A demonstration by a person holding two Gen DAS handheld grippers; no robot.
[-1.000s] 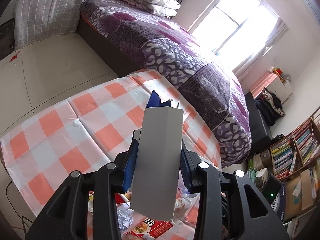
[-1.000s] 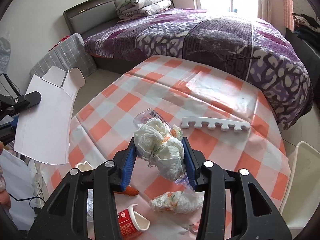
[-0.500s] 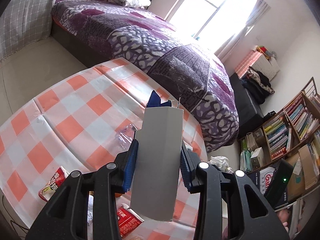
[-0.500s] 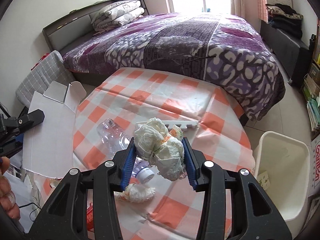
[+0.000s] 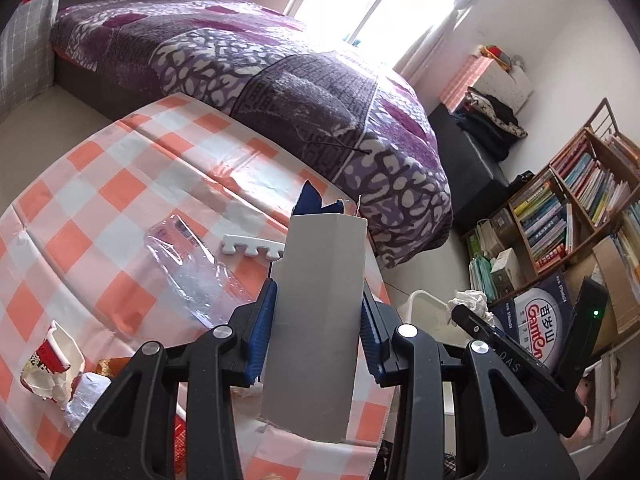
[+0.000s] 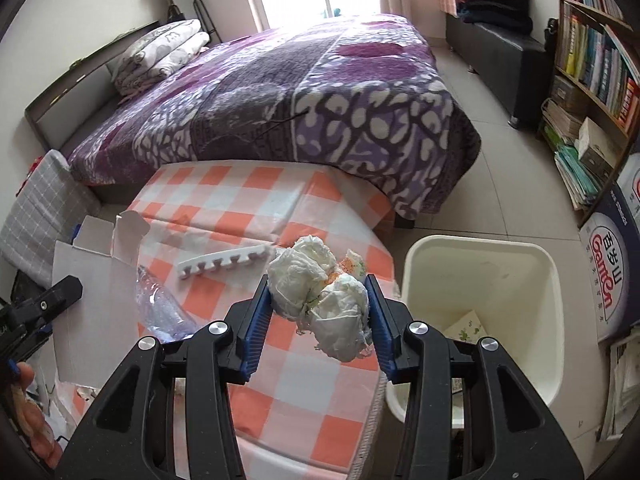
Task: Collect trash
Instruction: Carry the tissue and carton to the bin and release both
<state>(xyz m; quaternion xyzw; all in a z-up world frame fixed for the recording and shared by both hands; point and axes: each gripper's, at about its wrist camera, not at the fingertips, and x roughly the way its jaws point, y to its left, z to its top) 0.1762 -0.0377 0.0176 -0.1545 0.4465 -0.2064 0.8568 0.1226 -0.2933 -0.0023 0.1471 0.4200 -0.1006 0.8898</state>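
The left tongs (image 5: 316, 332) are clamped on a flattened grey cardboard box (image 5: 320, 312); the blue pads press on its two long edges. The box stands with its long axis along the fingers, pointing away from the camera, and its open flaps are at the far end. It is held above the near edge of the round table with an orange and white checked cloth (image 5: 120, 184).

The right tongs (image 6: 318, 316) are closed on a crumpled white tissue wad with small orange stains (image 6: 320, 288). The wad fills the gap between the pads and hangs a little below them. It has no clear long axis. It is above the table edge, just beside the white plastic waste bin (image 6: 540, 320), which stands on the floor at the right of the table. Some paper lies inside the bin.

On the table lie a crushed clear plastic bottle (image 5: 192, 264), a white foam strip with teeth (image 6: 224, 262) and a torn red and white paper cup (image 5: 52, 360). Behind the table is a bed with a purple patterned blanket (image 6: 320, 92). A wooden bookshelf full of books (image 5: 572, 200) stands at the right wall, and a blue and white carton with red letters (image 6: 608, 280) stands near the bin.
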